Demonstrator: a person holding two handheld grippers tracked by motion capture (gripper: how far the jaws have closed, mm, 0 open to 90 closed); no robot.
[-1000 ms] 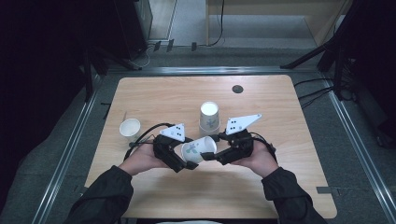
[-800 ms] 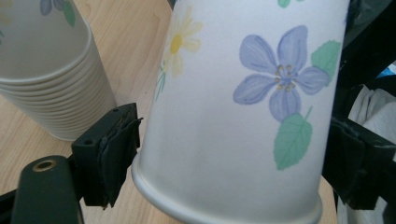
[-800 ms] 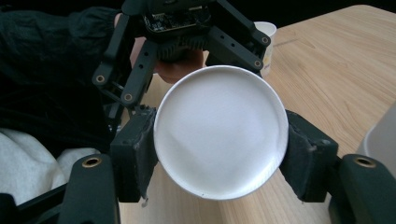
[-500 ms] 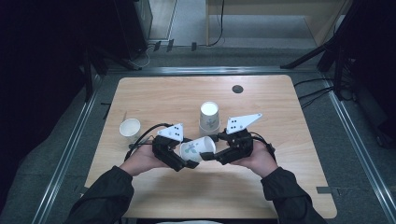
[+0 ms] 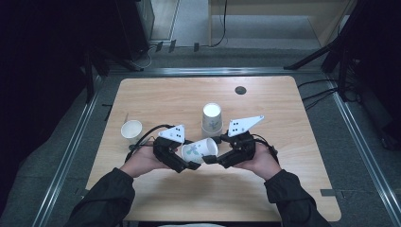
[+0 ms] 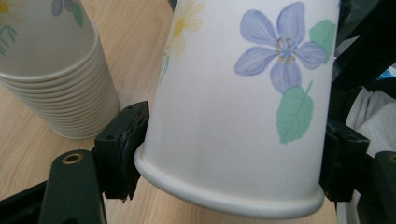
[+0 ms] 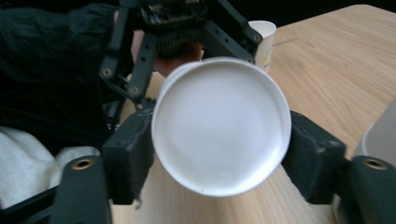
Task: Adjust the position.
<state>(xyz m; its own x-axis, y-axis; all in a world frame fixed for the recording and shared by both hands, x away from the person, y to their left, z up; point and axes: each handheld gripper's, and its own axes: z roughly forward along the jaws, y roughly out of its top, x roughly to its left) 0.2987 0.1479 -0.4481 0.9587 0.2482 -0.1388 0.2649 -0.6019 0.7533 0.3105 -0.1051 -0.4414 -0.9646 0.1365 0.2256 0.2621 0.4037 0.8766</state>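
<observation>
A white paper cup with a blue flower print lies on its side in the air between my two grippers, above the table's front middle. In the left gripper view, my left gripper has just been closing, and its pads now press on the cup near the rim. My right gripper faces the cup's round base. Its jaws have just been opening and stand apart on either side of the base. In the high view the left gripper and right gripper meet at the cup.
A stack of upside-down paper cups stands just behind the hands, close beside the held cup in the left gripper view. A single upright cup stands at the left. A dark round hole lies near the wooden table's far edge.
Both hands and the cup stay in the same spot. At this size the jaws' movement is hard to make out.
</observation>
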